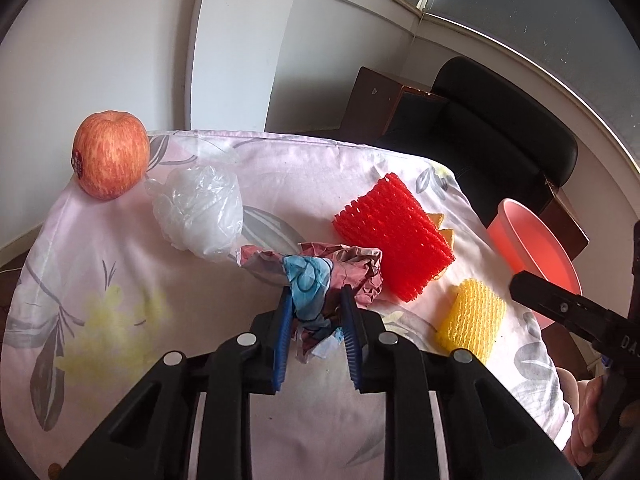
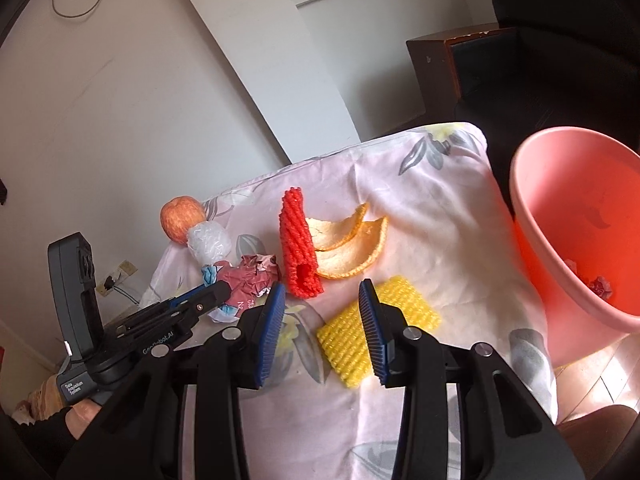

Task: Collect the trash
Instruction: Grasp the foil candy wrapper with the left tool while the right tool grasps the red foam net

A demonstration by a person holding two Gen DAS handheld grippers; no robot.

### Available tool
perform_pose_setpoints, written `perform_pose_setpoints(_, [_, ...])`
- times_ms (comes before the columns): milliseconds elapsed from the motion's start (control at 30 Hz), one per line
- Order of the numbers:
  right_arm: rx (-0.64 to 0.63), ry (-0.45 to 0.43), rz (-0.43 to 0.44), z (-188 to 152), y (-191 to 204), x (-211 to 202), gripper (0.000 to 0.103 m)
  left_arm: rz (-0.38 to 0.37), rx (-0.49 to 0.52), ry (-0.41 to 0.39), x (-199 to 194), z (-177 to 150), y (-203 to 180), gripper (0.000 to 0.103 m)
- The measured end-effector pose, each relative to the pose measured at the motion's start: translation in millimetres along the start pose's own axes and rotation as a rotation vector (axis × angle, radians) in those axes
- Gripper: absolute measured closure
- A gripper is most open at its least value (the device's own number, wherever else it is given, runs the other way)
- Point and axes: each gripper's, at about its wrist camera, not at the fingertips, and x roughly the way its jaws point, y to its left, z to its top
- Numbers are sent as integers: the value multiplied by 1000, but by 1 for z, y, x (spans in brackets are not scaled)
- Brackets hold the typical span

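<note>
My left gripper [image 1: 316, 296] is closed on a crumpled maroon and blue wrapper [image 1: 320, 268] lying on the floral cloth; it also shows in the right wrist view [image 2: 250, 272]. A crumpled clear plastic bag [image 1: 200, 212], a red foam net [image 1: 394, 236] and a yellow foam net [image 1: 472, 320] lie on the cloth. Orange peels [image 2: 344, 240] lie beside the red net [image 2: 298, 248]. My right gripper [image 2: 322, 292] is open and empty, just above the yellow net [image 2: 352, 344]. A pink bin [image 2: 576, 232] stands at the right, with some trash inside.
An apple [image 1: 110, 154] sits at the table's far left corner. The cloth-covered table [image 1: 120, 320] ends at a wall behind. A black chair [image 1: 500, 128] and a brown cabinet [image 1: 376, 104] stand behind the table at the right.
</note>
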Motion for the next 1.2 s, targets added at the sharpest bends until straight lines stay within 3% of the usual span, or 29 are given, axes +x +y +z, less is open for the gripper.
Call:
perform_pose_setpoints(500, [-80,43,-77,17,20,63,64,-31,-50,-43,-38,-4,26,81])
perform_pose_setpoints(600, [-85,45,-74,13,21,63,84,-35,-50,-46,-40,-4,27,81])
perform_pose_setpoints(700, [-82,39,-64,11,22,58,90,-40,-44,-47,-41,-4,26,81])
perform_pose_setpoints(1200, [-92,-39,-10,8,32,3,91,-33,-5,-101,-57,2,5,81])
